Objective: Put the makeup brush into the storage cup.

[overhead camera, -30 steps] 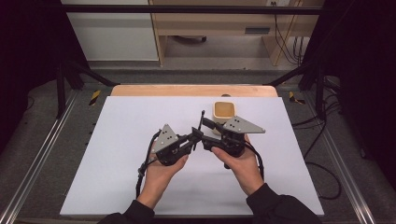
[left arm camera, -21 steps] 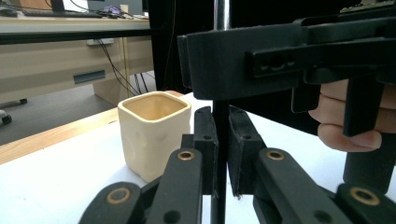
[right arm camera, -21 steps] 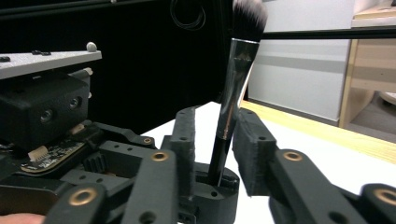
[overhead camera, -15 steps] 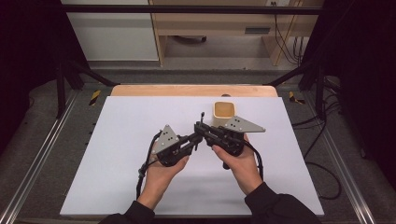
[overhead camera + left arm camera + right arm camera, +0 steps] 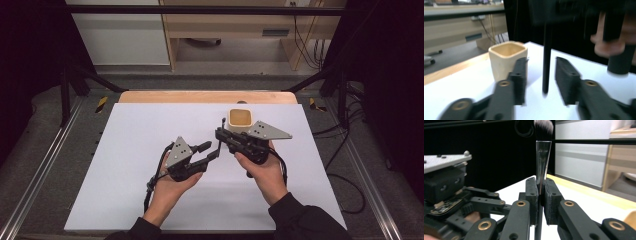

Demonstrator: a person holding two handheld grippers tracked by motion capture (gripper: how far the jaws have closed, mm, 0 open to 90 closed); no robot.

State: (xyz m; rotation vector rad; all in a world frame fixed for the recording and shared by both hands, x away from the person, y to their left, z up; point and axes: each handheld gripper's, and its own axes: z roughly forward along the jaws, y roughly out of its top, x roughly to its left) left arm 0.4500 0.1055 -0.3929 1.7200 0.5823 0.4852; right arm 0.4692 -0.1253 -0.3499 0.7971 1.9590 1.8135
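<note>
Hands come in from the near edge of the bench (image 5: 125,200) in the high view, each carrying a gripper, and the two meet over the middle of the white top. The right gripper (image 5: 220,134) points toward the left one and pinches a thin black brush (image 5: 221,136), which stands nearly upright with its tip up. The left gripper (image 5: 212,151) angles up to the right, its jaws spread on either side of the brush's lower end. A small cream cup (image 5: 239,119) stands on the bench just behind the right gripper.

From the left gripper view, the left gripper (image 5: 541,82) has just been opening; its two black pads stand apart with the brush (image 5: 546,60) between them, touching neither. The handle is a slim, plain black stick, hanging straight, its lower end just above the white surface. The cup (image 5: 505,58) sits behind the left-hand jaw, squarish with rounded corners and an open top. The right hand (image 5: 610,45) shows blurred at the upper right.

From the right gripper view, the right gripper (image 5: 541,200) is pressed together on the brush (image 5: 542,157), pads tight against the handle. Above the pads comes a shiny silver ferrule, then a tuft of dark bristles with pale tips. The left gripper's (image 5: 481,202) body and linkage lie to the left.
</note>
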